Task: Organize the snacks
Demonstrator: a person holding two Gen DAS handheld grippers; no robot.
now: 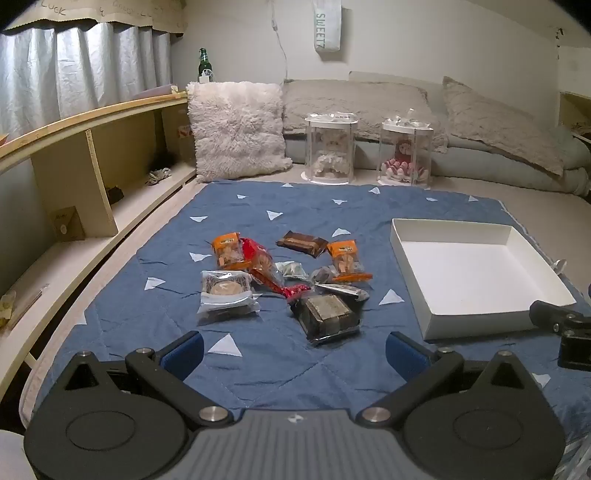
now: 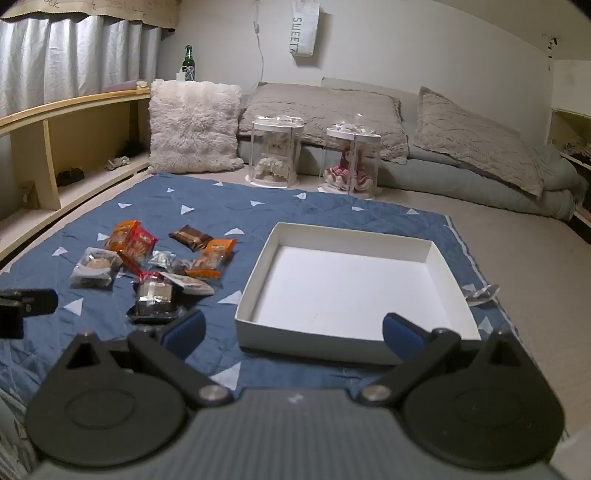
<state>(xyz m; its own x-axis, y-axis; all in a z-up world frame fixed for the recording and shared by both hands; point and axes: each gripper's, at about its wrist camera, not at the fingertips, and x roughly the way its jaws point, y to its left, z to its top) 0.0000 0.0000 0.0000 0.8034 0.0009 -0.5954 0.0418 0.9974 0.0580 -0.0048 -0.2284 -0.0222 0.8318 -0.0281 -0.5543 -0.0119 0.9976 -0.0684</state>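
"SWEETZ" is read on a hanging bag [image 1: 327, 27], while wrapped snacks [image 1: 280, 277] are heaped on the blue blanket [image 1: 258, 206] beside a white tray [image 2: 258, 280], both claws spread wide, left claw [image 1: 293, 350] and right claw [image 2: 293, 332].

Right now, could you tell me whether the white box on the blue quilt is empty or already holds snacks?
Empty. The white box shows only its bare white floor, and the snack packets all lie on the blue quilt beside it.

Red snack packet [image 1: 264, 266] partly buried under the orange packet [image 1: 229, 250] in the pile. Small clear-wrapped item [image 1: 291, 269] mid-pile: contents unreadable. Right gripper [image 1: 565, 332] cut off by the left wrist frame edge; left gripper [image 2: 22, 306] likewise in the right wrist view. Shelf items [image 1: 64, 225] too dim to identify.
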